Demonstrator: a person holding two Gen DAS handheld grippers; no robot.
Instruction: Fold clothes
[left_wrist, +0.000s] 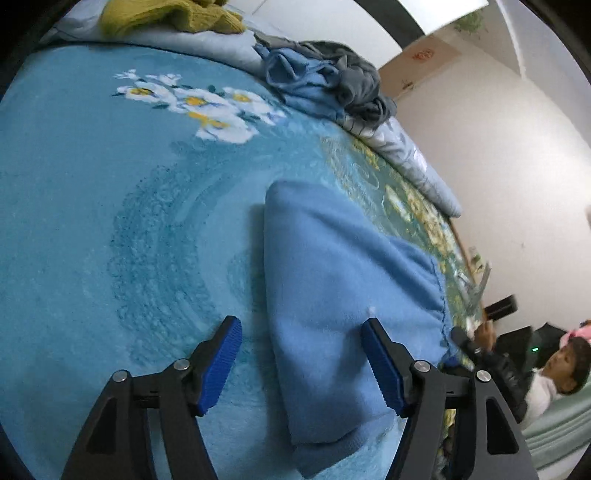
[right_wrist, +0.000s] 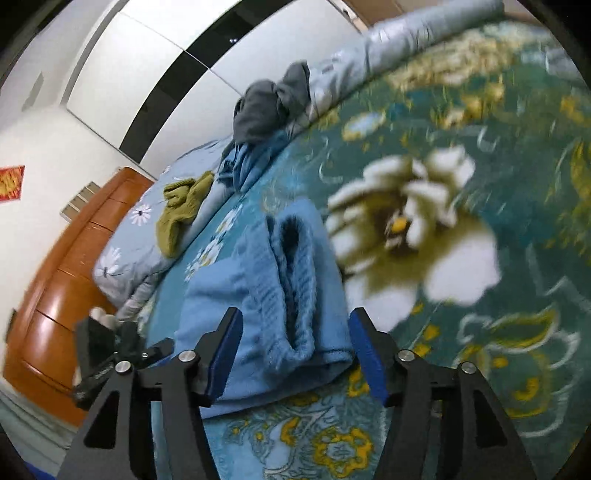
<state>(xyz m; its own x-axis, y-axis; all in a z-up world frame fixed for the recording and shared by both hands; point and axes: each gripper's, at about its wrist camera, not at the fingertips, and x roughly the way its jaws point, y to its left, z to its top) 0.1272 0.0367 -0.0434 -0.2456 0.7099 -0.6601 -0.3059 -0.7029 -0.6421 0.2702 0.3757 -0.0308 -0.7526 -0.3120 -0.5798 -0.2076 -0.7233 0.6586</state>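
Note:
A folded light-blue fleece garment (left_wrist: 332, 295) lies on the teal floral blanket (left_wrist: 110, 221). My left gripper (left_wrist: 301, 360) is open just above the garment's near-left edge, holding nothing. In the right wrist view the same garment (right_wrist: 280, 295) shows its ribbed elastic waistband facing me. My right gripper (right_wrist: 295, 354) is open over its near end, holding nothing. The left gripper (right_wrist: 107, 358) shows at the left of the right wrist view.
A heap of blue and grey clothes (left_wrist: 325, 85) and an olive-yellow knit garment (left_wrist: 173, 16) lie on the pale duvet at the back. They also show in the right wrist view: the heap (right_wrist: 266, 122), the olive knit (right_wrist: 181, 206). A wooden headboard (right_wrist: 62, 295) stands left. A child (left_wrist: 561, 369) is beside the bed.

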